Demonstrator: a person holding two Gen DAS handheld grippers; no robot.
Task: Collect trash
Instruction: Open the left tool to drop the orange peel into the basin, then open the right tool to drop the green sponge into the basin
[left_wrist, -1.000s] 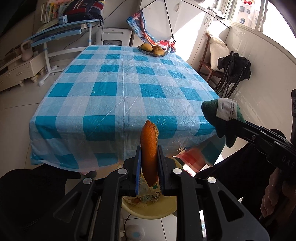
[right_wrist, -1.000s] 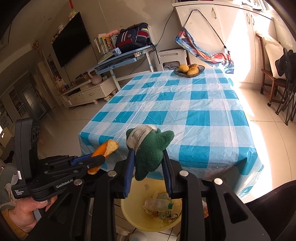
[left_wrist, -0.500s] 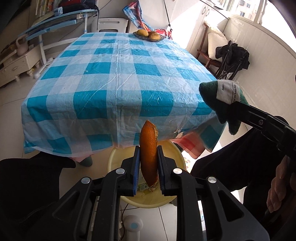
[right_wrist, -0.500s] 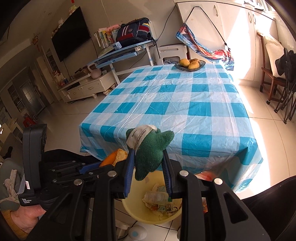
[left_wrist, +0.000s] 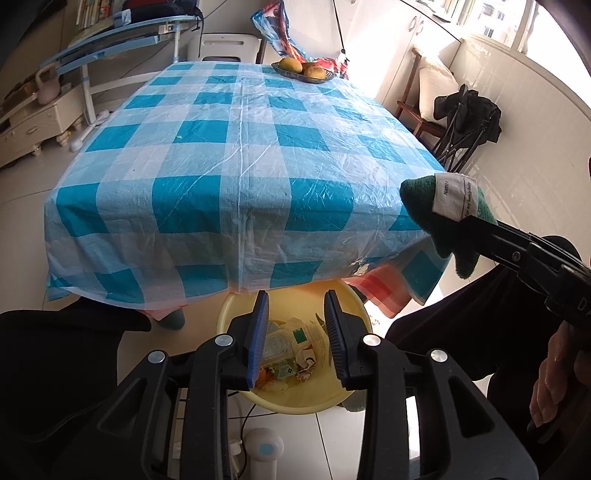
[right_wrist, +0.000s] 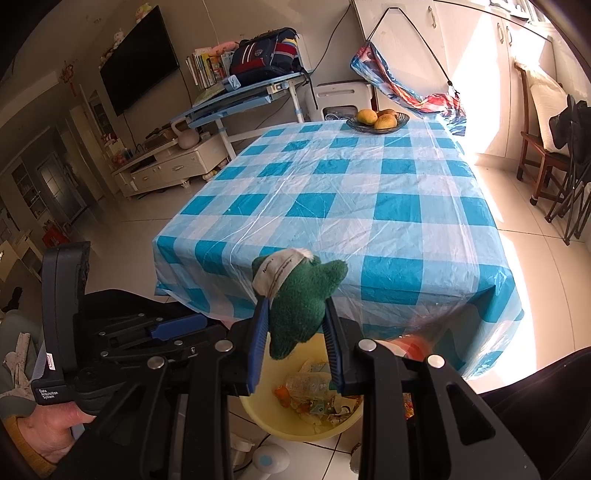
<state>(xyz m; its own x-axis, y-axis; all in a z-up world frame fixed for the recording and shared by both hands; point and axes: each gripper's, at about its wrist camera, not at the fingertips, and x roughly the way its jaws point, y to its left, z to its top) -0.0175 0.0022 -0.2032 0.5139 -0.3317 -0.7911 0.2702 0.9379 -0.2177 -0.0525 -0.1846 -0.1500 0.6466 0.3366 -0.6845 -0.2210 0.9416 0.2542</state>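
My left gripper (left_wrist: 295, 306) is open and empty, right above a yellow basin (left_wrist: 354, 317) on the floor that holds trash. Orange peel (left_wrist: 263, 378) lies in the basin among wrappers. My right gripper (right_wrist: 293, 314) is shut on a green plush toy (right_wrist: 299, 299) with a white label, held above the same basin (right_wrist: 258, 410). The toy also shows in the left wrist view (left_wrist: 443, 210) at the right. The left gripper shows in the right wrist view (right_wrist: 177, 326) at the left, beside the toy.
A table with a blue checked cloth (left_wrist: 240, 155) stands just beyond the basin; its edge overhangs it. A fruit bowl (left_wrist: 303, 72) sits at the far end. A white device (left_wrist: 264, 448) lies on the floor near the basin. A folding chair (left_wrist: 465, 125) stands at the right.
My left gripper opened and let go of the orange peel, which now lies in the basin. The right gripper still holds the plush toy.
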